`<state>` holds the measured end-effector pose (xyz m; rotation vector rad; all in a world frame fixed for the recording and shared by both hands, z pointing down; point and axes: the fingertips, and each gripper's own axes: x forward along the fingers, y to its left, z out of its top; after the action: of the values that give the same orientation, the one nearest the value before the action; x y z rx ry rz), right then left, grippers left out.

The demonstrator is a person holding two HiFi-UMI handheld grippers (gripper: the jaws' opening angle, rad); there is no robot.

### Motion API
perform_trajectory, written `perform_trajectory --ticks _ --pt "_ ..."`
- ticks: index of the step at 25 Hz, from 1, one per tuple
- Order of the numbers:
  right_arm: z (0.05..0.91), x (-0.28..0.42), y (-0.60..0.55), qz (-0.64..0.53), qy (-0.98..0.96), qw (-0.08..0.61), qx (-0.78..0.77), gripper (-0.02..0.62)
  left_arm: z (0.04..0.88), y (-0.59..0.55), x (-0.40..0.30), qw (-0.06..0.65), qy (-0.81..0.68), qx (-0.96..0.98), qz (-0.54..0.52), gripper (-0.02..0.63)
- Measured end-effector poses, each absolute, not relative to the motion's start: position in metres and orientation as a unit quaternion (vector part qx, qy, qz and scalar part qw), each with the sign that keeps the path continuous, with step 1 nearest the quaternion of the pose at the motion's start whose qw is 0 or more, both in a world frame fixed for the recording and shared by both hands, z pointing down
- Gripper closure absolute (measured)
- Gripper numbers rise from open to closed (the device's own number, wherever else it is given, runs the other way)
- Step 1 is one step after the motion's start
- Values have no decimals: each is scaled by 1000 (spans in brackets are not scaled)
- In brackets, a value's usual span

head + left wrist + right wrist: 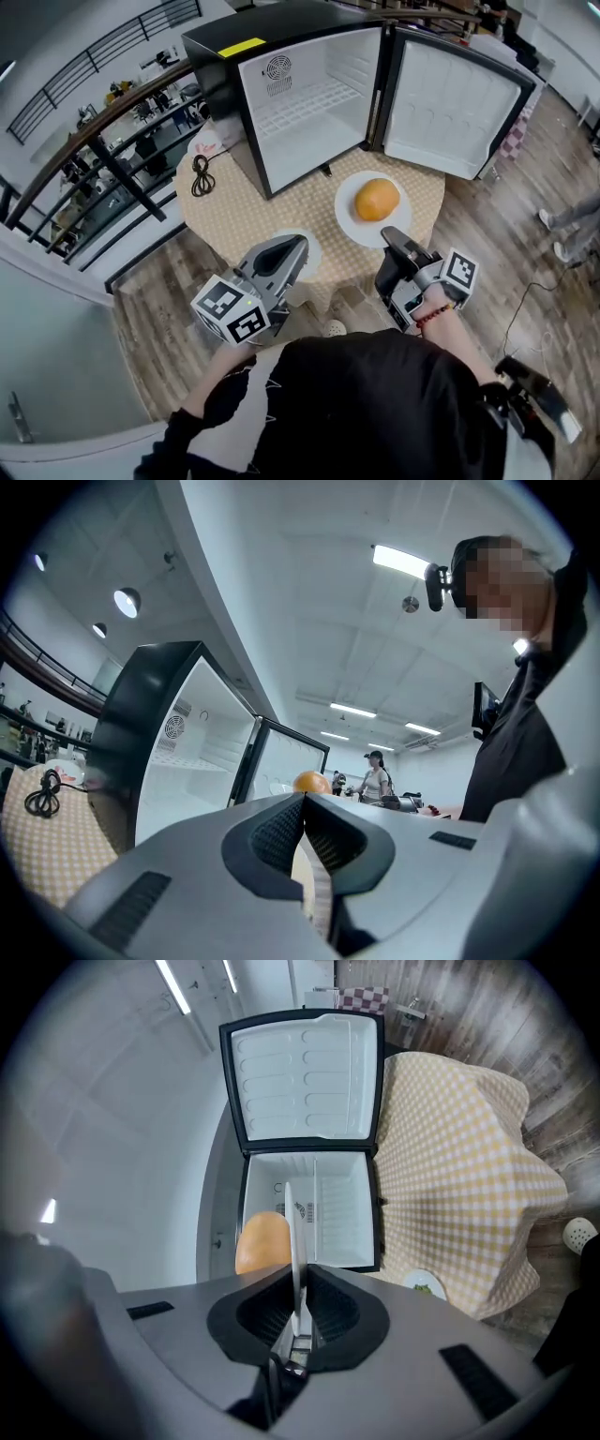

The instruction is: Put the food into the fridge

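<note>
one plate point(349, 208) gripped by right claw point(396, 236) over checked tablecloth point(253, 211), left claw point(298, 244) closed, fridge point(309, 103) open.

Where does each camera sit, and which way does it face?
Head view: on the person's head, facing down at fridge, left gripper, right gripper; torso, arms show.
Left gripper view: on that gripper, along shut jaws toward fridge; torso shows.
Right gripper view: on that gripper, along jaws clamping plate, toward fridge.
All share fridge, orange food.

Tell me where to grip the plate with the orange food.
The plate is thin and flat with the orange food at its centre: pinch the bare near rim edge-on from the person's side, as the right gripper does.
</note>
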<state>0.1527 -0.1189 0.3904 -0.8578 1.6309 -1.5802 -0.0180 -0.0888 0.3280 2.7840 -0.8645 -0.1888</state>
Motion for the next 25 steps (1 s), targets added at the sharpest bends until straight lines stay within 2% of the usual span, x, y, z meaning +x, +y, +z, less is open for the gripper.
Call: perform_trajectory --ticks 13,25 --pt "411 168 -234 -629 633 320 -319 566 345 -190 8 135 -323 935 -66 594" --pt "457 176 -287 -628 641 279 -341 566 385 -220 17 166 -325 931 -23 594"
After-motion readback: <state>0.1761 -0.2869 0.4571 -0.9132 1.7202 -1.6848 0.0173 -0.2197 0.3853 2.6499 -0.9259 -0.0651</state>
